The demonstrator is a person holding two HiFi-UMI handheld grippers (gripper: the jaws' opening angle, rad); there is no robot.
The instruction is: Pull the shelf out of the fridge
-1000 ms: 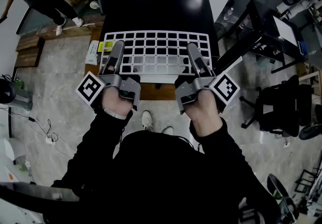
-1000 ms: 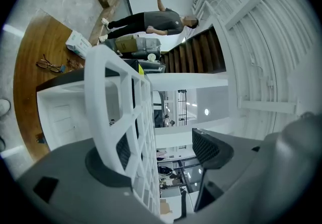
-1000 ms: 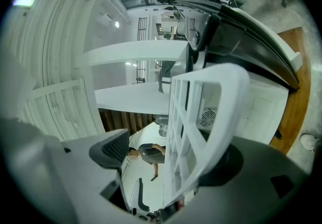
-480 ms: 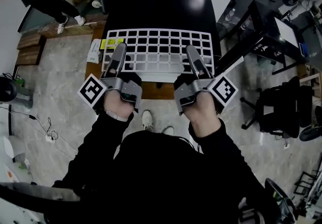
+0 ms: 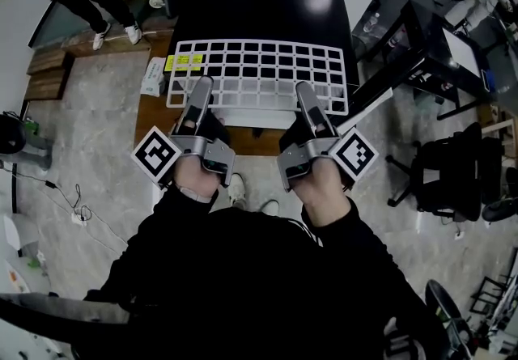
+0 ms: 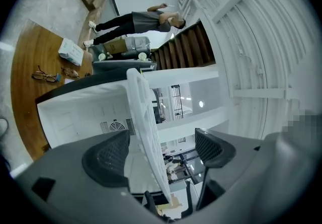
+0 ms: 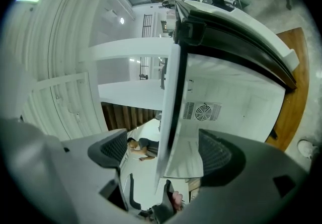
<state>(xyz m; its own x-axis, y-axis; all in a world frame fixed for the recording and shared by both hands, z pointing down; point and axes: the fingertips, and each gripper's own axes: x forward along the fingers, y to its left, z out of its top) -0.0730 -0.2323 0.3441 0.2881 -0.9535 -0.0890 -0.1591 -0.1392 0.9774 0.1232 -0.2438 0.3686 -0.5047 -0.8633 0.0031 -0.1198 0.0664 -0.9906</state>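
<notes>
The white wire shelf [image 5: 261,74] is sticking well out of the front of the black fridge [image 5: 259,6], and its front edge is running between the jaws of both tongs. The left gripper [image 5: 201,91] is sitting at the shelf's front left and the right gripper [image 5: 305,93] at its front right, both pointing level toward the fridge. Both pairs of jaws have just been opening and are standing wide apart, pads [image 6: 107,157] clear of the shelf edge between them.
</notes>
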